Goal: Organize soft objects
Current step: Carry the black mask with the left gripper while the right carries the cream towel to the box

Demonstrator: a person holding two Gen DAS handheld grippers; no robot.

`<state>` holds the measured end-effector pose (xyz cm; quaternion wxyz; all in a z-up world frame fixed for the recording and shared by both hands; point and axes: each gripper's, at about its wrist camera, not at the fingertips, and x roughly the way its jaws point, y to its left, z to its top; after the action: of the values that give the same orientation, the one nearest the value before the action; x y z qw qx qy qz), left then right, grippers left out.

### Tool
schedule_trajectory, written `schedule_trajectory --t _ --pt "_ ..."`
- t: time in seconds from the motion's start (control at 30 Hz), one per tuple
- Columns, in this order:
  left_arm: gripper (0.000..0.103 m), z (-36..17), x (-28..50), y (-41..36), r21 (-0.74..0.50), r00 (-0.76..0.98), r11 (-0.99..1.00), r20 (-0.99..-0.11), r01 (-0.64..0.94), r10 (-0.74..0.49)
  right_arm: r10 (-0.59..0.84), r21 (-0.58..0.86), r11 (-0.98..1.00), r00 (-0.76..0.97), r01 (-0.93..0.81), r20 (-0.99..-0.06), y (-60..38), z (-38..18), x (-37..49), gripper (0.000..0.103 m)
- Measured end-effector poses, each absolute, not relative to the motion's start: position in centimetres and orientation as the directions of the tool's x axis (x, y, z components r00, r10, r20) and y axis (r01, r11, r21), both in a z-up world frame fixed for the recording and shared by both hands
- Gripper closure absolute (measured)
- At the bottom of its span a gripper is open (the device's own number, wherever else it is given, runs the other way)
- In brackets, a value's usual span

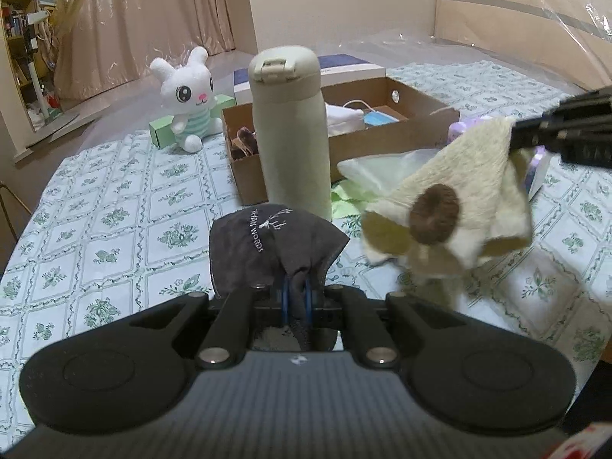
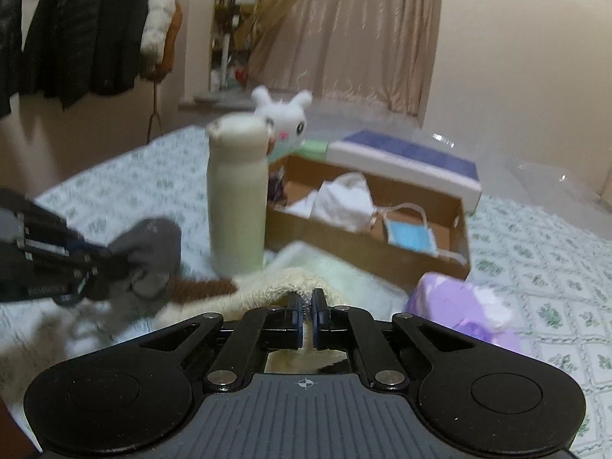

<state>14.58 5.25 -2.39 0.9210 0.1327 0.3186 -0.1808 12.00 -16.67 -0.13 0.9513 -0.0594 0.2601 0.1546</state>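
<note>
Nearest the left wrist camera, the left gripper [image 1: 296,298] has its blue-padded jaws pinched tight on a dark grey fabric cap with pale embroidered lettering [image 1: 267,244], which bunches forward above the green floral tablecloth [image 1: 114,210]. Across from it, the right gripper [image 2: 305,306] is clamped on the edge of a cream fleece cloth with a round brown patch [image 1: 447,206], so the cloth hangs clear of the table, just right of the tall cream insulated bottle [image 1: 290,130].

Behind the bottle sits the open brown cardboard box [image 1: 417,130] (it already holds a white cloth and a blue face mask), the likely destination.

Risks, as a judgement: the bottle stands upright directly between both loads and the box, and a swinging hem of fleece could catch it and tip it. The right grip holds only a thin margin of cloth, so a quick move might let it slip. The cap's loose folds could drag across the tablecloth.

Both grippers angle downward toward the table; the right one enters the left view from the right, its fingers pointing inward.
</note>
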Motion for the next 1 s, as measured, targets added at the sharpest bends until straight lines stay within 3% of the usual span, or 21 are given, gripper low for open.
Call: schedule_trajectory --t 0.6,1.0 --pt "0.096 -1.3 13.5 5.0 0.126 0.743 0.905 -0.621 0.406 -0.247 0.266 0.055 0.963 0.908 -0.262 -0.324 -19.9 6.3 9.2 0.099" --pt "0.096 -0.3 13.7 5.5 0.134 0.751 0.905 -0.614 0.405 -0.245 0.265 0.044 0.963 0.909 -0.266 -0.323 -19.9 6.9 9.6 0.099"
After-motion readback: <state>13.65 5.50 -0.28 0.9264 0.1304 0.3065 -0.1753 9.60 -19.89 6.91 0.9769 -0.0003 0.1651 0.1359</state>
